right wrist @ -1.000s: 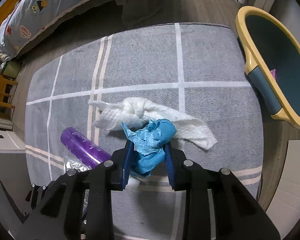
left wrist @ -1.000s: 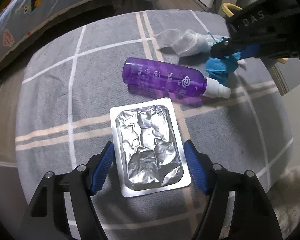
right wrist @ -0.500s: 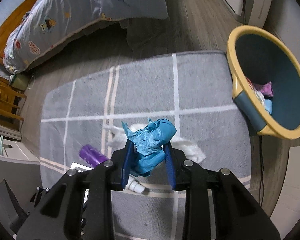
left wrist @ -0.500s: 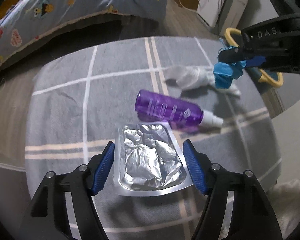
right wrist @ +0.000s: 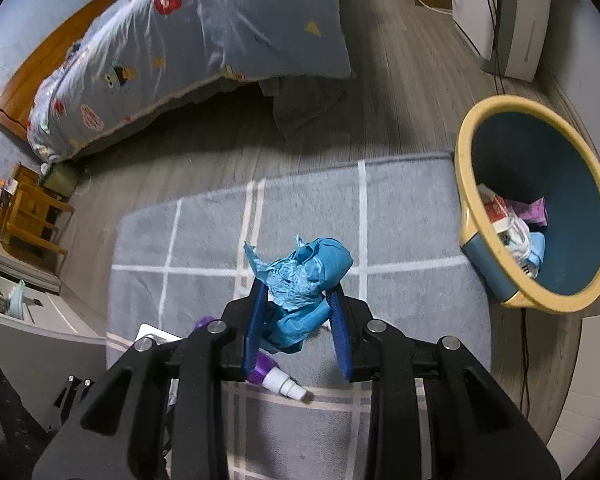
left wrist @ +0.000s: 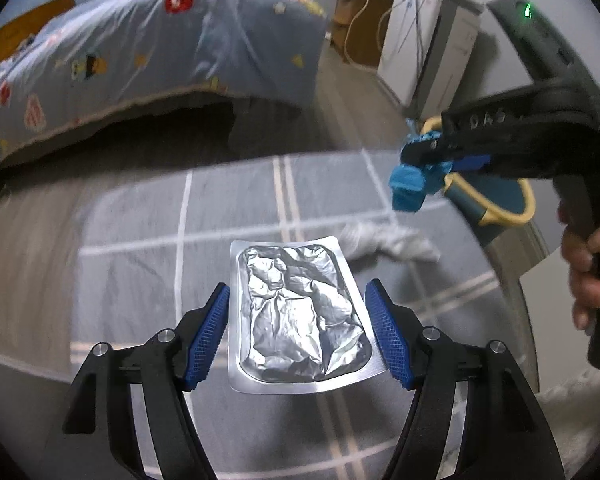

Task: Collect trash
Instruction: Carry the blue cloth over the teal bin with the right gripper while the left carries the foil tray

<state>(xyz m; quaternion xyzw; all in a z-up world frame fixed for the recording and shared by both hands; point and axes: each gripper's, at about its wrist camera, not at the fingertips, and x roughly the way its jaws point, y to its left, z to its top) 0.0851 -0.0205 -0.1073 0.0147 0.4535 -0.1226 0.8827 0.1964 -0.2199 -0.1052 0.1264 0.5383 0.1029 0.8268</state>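
Crinkled foil pouch [left wrist: 298,312] in left claw [left wrist: 298,330] (pinched); right claw [right wrist: 298,312] clamps crumpled blue wad [right wrist: 300,280].

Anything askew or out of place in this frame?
The trash bin lies tipped on its side beside the rug, its opening facing sideways with trash inside. A purple spray bottle lies on the rug too.

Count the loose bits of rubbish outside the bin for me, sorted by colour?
Blue: 1, crumpled paper held in the right tool
Silver: 1, foil pack
White: 1, tissue
Purple: 1, spray bottle
Total: 4
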